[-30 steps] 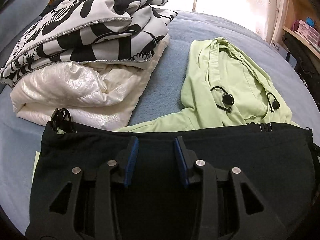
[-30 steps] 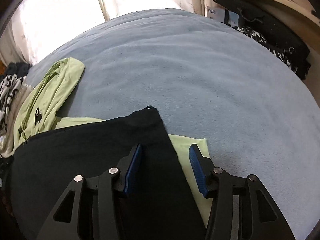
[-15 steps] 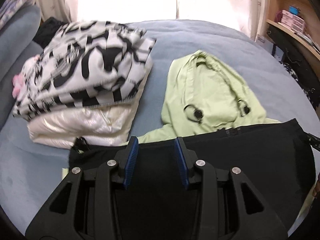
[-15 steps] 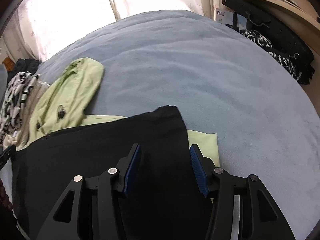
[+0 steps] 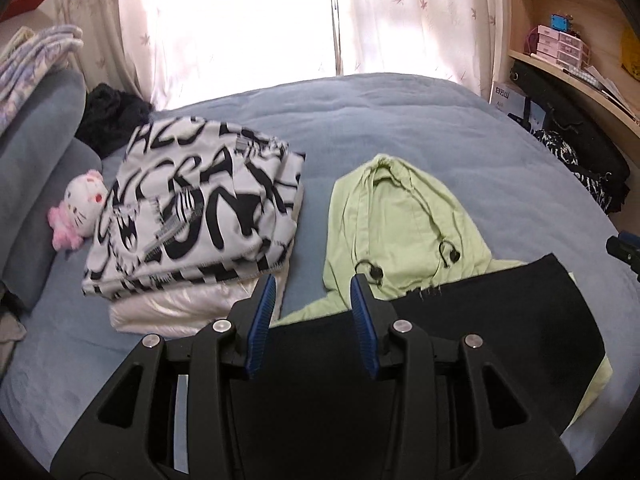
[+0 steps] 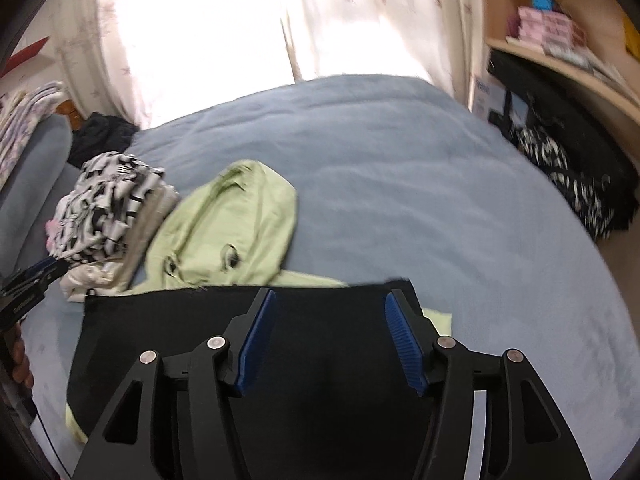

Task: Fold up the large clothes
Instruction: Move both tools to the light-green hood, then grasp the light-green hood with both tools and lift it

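Both pairs of blue ribbed fingers are spreading apart with nothing between them: the left gripper (image 5: 312, 304) is opening above the near edge of a black garment (image 5: 500, 320), and the right gripper (image 6: 328, 320) is opening wider over the same cloth, its pads clear of the fabric. Compared with a second ago, both cameras are looking down from higher up, the black garment is lying flat and free on the bed, and more of the room is showing, which suggests a fold has just been laid and let go.

The black garment (image 6: 200, 340) is resting as a broad, matte, straight-edged panel across the body of a light green hoodie (image 5: 400, 216), whose hood and dark cord ends are still sticking out beyond it. A strip of green is also peeking out at the right and left edges, so the piece is judged only partly folded, with the hood end still to be brought in.

Beside it, well to the left, a folded black-and-white printed cloth (image 5: 192, 208) is sitting on a shiny cream quilted piece (image 5: 180, 308), a finished-looking stack. A pink-and-white plush toy (image 5: 80, 208) is leaning against a grey pillow. The bed's blue fleece cover (image 5: 400, 120) is soft and slightly rippled; pale leaf-print curtains (image 5: 420, 16) are glowing behind it, and wooden shelves (image 5: 560, 60) stand at the right.
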`<state>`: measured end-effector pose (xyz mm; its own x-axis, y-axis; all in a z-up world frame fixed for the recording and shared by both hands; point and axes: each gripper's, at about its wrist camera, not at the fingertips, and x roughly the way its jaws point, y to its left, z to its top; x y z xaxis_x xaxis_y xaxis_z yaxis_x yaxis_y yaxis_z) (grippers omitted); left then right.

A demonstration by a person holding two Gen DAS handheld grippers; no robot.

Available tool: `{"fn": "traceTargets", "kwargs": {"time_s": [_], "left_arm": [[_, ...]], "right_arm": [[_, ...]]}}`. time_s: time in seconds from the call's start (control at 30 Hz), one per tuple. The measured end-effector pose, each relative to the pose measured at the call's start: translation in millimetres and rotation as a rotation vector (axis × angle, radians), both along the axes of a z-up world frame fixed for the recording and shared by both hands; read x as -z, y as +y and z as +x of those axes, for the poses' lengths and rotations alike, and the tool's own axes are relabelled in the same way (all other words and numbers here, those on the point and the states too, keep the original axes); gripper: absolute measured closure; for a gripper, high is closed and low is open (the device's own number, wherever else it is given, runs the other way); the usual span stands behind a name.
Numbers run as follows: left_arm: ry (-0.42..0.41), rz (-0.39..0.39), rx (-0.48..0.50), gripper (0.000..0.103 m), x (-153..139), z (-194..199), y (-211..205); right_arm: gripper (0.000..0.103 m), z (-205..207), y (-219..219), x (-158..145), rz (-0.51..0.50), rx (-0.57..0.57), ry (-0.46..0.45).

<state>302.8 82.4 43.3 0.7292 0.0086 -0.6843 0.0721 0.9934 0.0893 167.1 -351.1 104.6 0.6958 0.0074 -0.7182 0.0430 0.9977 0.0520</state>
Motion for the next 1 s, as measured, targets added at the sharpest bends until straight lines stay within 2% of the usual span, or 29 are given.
{"fn": "traceTargets", "kwargs": {"time_s": [0.1,0.2,0.3,0.4,0.5,0.57,0.67,0.83,1.0], "left_arm": [[-0.007,0.009,0.017,0.057,-14.1,10.5,-3.6],[0.023,0.016,0.037,0.056,-17.3,32.2,-11.1],[0.076,-0.007,0.054,0.056,-6.8,63.4,-18.0],[0.139,-0.023,0.059,0.056,18.2,101.2,-25.5],[0.213,-0.018,0.036,0.056,54.9,142.4,-32.6],[0.266,-0.005,0.017,0.056,80.1,170.7,-37.2],[0.305,0.023,-0.014,0.056,109.0,204.6,-42.4],[0.320,0.106,-0.050,0.056,140.2,245.1,-43.0],[0.371,0.091,-0.043,0.056,163.2,270.1,-39.6]], "right_arm": [[0.039,2.6,13.5,-31.9,-0.003,-0.025,-0.029],[0.038,18.0,23.7,-55.9,-0.009,-0.048,-0.042],[0.038,45.9,31.2,-69.0,0.002,-0.070,-0.035],[0.038,88.1,35.5,-65.8,0.037,-0.097,-0.001],[0.038,131.8,36.3,-47.8,0.065,-0.102,0.044],[0.038,163.2,33.7,-25.4,0.099,-0.100,0.091],[0.038,203.7,34.6,4.4,0.138,-0.103,0.156],[0.038,254.8,29.4,50.6,0.150,-0.092,0.220],[0.038,284.3,17.5,91.1,0.180,-0.077,0.256]]}}
